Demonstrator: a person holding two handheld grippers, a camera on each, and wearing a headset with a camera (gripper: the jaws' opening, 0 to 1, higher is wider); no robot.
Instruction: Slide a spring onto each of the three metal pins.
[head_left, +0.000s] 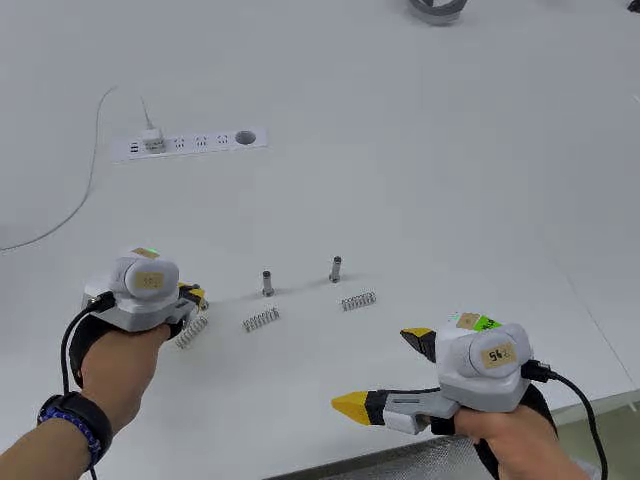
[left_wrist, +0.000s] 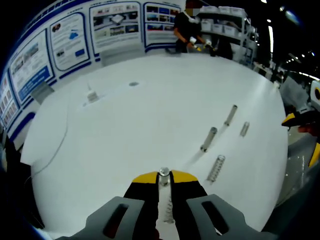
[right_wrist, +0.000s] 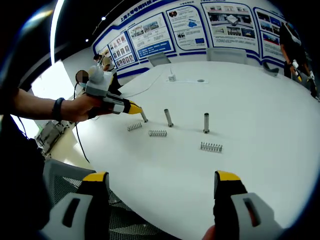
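step: start of the first pin; no spring is on any pin yet
left gripper (left_wrist: 164, 179): fingers narrow, closed around the top of the left pin (right_wrist: 144, 118), looks like a steadying hold
right gripper (head_left: 385, 372): fingers wide apart, holding nothing, hovering off the near edge of the worktop (head_left: 400, 150)
left pin: upright on the worktop, between the left fingers
middle pin (head_left: 267, 283): upright, bare, free
right pin (head_left: 336, 268): upright, bare, free
left spring (head_left: 191, 330): flat on the worktop, just beside the left gripper
middle spring (head_left: 261, 319): flat, near the front of the middle pin
right spring (head_left: 358, 300): flat, near the front of the right pin
next move (judgement): right gripper needs to reach in, pinch one spring by its side, tip it upright and line its bore up over a pin top; the left fingers cover the left pin's top, so they would have to shift lower or let go
containers: no tray or box seen; the springs lie loose on the worktop
risk (judgement): springs are small and can roll or flick out of a pinch
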